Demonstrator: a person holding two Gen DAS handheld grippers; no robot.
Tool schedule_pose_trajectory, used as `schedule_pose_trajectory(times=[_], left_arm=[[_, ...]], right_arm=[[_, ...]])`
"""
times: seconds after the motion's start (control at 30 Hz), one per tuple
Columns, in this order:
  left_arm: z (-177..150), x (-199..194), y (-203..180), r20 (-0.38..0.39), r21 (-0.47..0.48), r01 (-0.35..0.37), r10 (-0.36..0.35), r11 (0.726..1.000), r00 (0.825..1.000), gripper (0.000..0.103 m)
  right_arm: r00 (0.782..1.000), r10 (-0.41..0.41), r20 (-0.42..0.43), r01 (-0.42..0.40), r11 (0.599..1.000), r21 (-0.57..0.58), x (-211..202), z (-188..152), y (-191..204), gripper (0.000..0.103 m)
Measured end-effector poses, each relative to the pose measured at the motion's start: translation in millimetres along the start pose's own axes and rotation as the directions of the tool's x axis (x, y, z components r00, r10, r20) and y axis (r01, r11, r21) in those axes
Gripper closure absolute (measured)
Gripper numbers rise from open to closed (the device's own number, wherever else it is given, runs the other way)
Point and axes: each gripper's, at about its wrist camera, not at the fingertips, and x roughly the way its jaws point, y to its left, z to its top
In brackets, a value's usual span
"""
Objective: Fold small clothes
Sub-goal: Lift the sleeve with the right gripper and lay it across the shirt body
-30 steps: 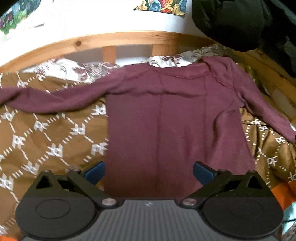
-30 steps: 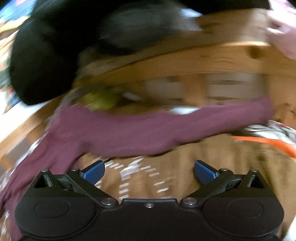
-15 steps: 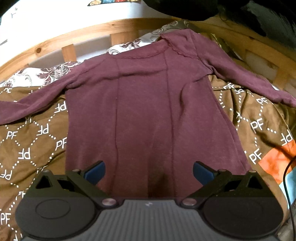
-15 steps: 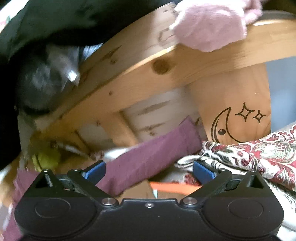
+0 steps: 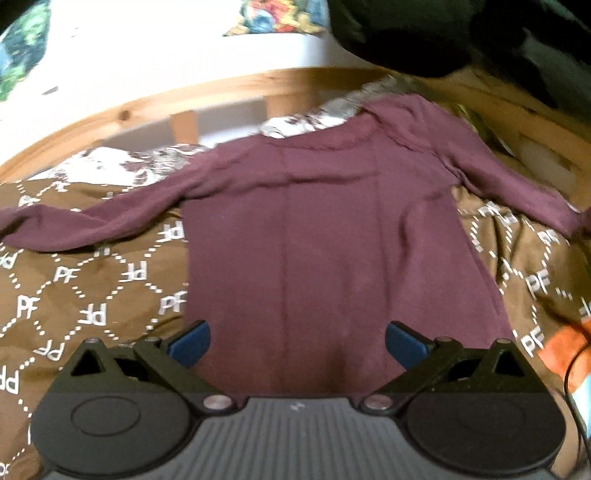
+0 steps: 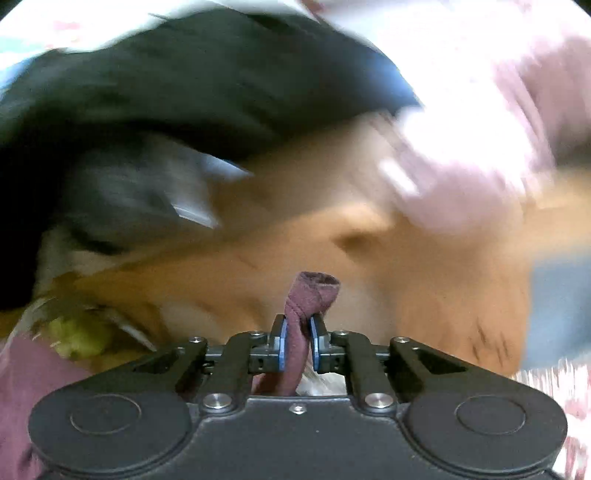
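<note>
I see a bed with a brown blanket [image 5: 92,295] printed with white letters, a curved wooden bed frame [image 5: 221,88] behind it, a white wall [image 5: 166,40], and dark clothes [image 5: 424,33] hanging above.

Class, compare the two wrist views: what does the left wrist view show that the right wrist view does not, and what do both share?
Left only: the maroon long-sleeved top spread flat on the brown PF-patterned blanket, with the left gripper open above its hem. Right only: the right gripper shut on the sleeve cuff, against a blurred background. Both: maroon fabric and the wooden bed frame.
</note>
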Motion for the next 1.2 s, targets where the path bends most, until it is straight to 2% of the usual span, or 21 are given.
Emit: schedule_pose_trajectory(times=[0.07,0.1,0.17,0.23,0.33,0.43,0.5,0.53,0.6,0.7,0.8,0.9,0.97,1.03,1.07,1.13,1.17,1.2], left_arm=[[2.0,-2.9,10.0,0.014,-0.040,-0.002,0.002,0.999,1.000,0.001],[2.9,-4.6,15.2,0.024,-0.058,-0.008,0.010,0.998,1.000,0.001],[3.8,-8.9,25.4,0.048,-0.094,-0.035,0.040,0.995,0.998,0.001],[5.4,-13.4,38.1,0.071,-0.148,-0.070,0.081,0.987,0.994,0.001],[6.1,-20.9,59.5,0.104,-0.249,-0.113,0.143,0.962,0.984,0.001],[4.0,-29.0,81.3,0.136,-0.338,-0.141,0.197,0.931,0.971,0.001],[1.9,-33.4,94.4,0.150,-0.382,-0.158,0.229,0.911,0.962,0.001],[1.2,-34.8,100.6,0.153,-0.401,-0.165,0.244,0.901,0.958,0.001],[-2.5,-37.2,107.9,0.154,-0.423,-0.175,0.261,0.889,0.953,0.001],[-3.4,-35.5,115.7,0.143,-0.444,-0.186,0.274,0.876,0.951,0.001],[-4.1,-32.0,114.6,0.128,-0.439,-0.190,0.271,0.878,0.954,0.001],[-3.6,-29.6,107.8,0.124,-0.425,-0.191,0.266,0.885,0.956,0.001],[-3.6,-30.0,102.6,0.127,-0.411,-0.193,0.265,0.891,0.956,0.001],[-3.4,-30.2,98.3,0.132,-0.399,-0.198,0.269,0.895,0.954,0.001],[-3.2,-29.5,96.7,0.133,-0.397,-0.200,0.272,0.896,0.953,0.001],[-2.5,-27.2,94.2,0.128,-0.394,-0.203,0.272,0.897,0.954,0.001],[-2.3,-25.3,92.5,0.122,-0.388,-0.204,0.269,0.899,0.955,0.001],[-2.0,-22.9,90.6,0.114,-0.381,-0.205,0.266,0.901,0.957,0.001]], right_arm=[[0.990,0.098,0.104,-0.082,0.986,-0.142,-10.9,12.4,13.5,0.090],[0.977,0.158,0.142,-0.127,0.971,-0.203,-15.3,19.2,20.3,0.091],[0.938,0.290,0.191,-0.220,0.922,-0.320,-19.8,31.7,39.3,0.091],[0.889,0.420,0.186,-0.322,0.858,-0.400,-22.8,42.0,52.3,0.092],[0.792,0.596,0.130,-0.472,0.733,-0.490,-34.6,50.0,73.4,0.093],[0.674,0.737,0.043,-0.597,0.578,-0.557,-50.7,49.2,87.2,0.094],[0.594,0.803,-0.034,-0.666,0.469,-0.580,-61.6,45.1,91.4,0.094],[0.560,0.826,-0.070,-0.691,0.419,-0.589,-79.7,38.9,95.5,0.094],[0.492,0.859,-0.144,-0.735,0.321,-0.597,-87.1,33.4,96.3,0.094],[0.403,0.882,-0.246,-0.787,0.196,-0.585,-112.5,26.7,93.9,0.094],[0.323,0.885,-0.335,-0.813,0.078,-0.577,-139.4,25.7,69.9,0.094],[0.271,0.870,-0.412,-0.829,-0.007,-0.560,-152.1,28.3,31.6,0.093],[0.256,0.848,-0.465,-0.836,-0.047,-0.547,-149.3,39.8,12.1,0.086],[0.229,0.831,-0.506,-0.850,-0.083,-0.520,-148.1,43.9,8.8,0.068],[0.209,0.828,-0.520,-0.855,-0.103,-0.508,-146.4,54.1,-2.5,0.063],[0.176,0.822,-0.542,-0.867,-0.131,-0.480,-140.9,66.2,-19.3,0.041],[0.162,0.812,-0.560,-0.877,-0.142,-0.459,-133.5,75.2,-29.2,0.037],[0.150,0.806,-0.573,-0.886,-0.147,-0.439,-129.2,70.8,-20.8,0.031]])
